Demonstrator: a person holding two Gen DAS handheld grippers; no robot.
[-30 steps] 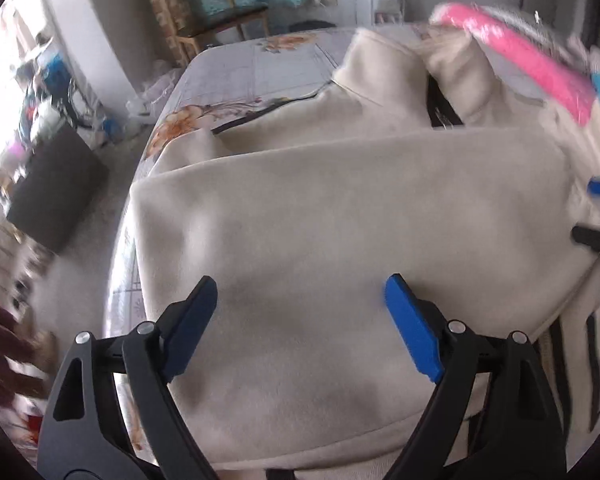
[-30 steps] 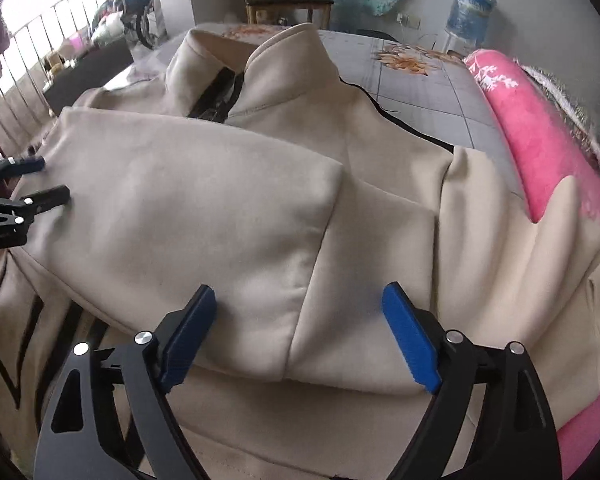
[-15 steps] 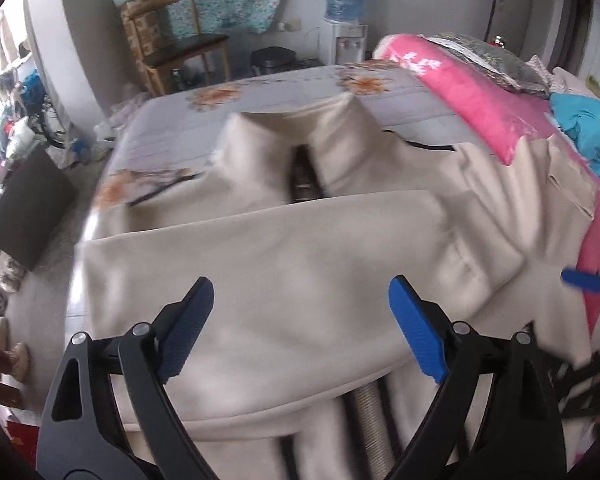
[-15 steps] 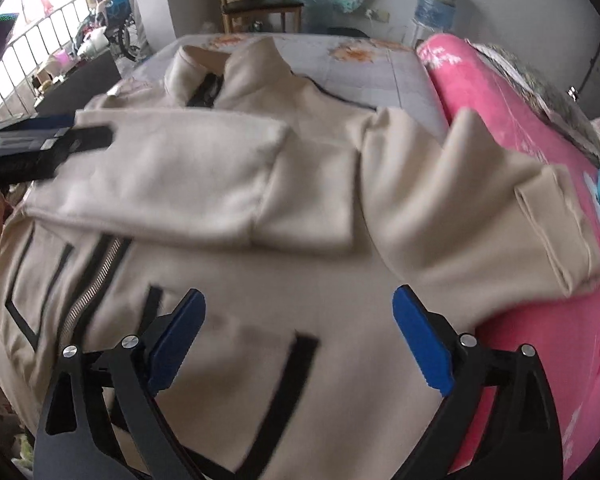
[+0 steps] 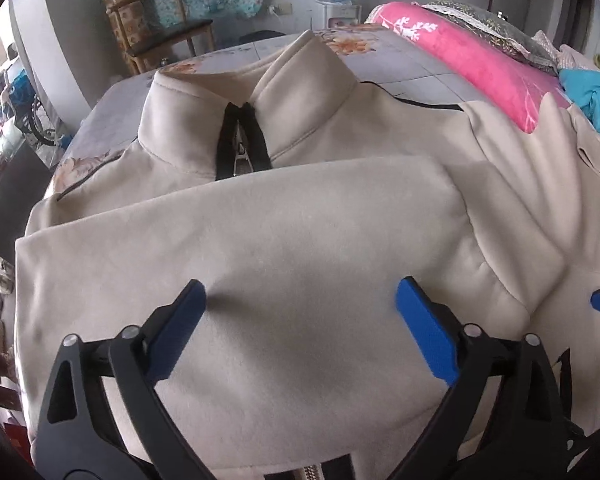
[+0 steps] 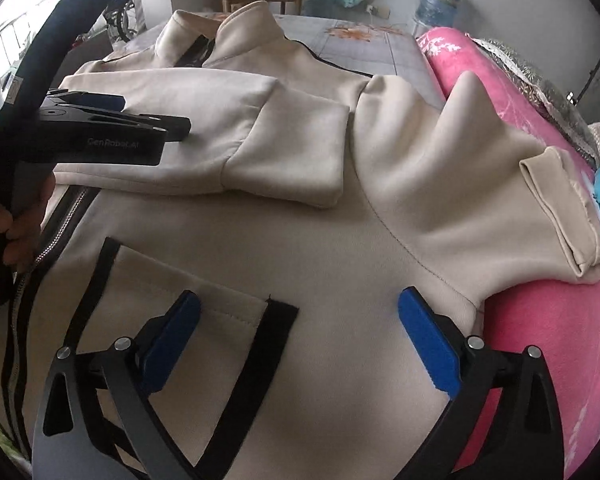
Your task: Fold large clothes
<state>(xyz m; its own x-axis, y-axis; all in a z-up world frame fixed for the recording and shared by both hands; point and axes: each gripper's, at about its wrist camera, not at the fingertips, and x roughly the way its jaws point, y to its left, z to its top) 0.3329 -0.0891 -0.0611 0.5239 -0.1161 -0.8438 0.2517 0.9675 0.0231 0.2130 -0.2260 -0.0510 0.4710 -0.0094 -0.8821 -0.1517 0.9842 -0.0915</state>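
A large beige zip jacket [image 5: 300, 220] with black trim lies face up on the bed, collar at the far end. Its left sleeve [image 6: 204, 128] is folded across the chest. Its right sleeve [image 6: 480, 184] lies out to the right, cuff resting on a pink blanket. My left gripper [image 5: 300, 312] is open and empty just above the folded sleeve; it also shows in the right wrist view [image 6: 152, 120]. My right gripper [image 6: 296, 320] is open and empty over the jacket's lower front by a black-edged pocket [image 6: 204, 280].
A pink blanket [image 6: 540, 360] lies along the right side of the bed. A blue garment [image 5: 592, 96] lies at far right. The floral bed sheet [image 5: 380, 68] shows beyond the collar. A wooden chair [image 5: 156, 36] and a water dispenser [image 6: 436, 0] stand by the back wall.
Both grippers pulled back and opened away from the folded left sleeve. The right gripper moved down over the jacket's lower front, the left came back above the sleeve.
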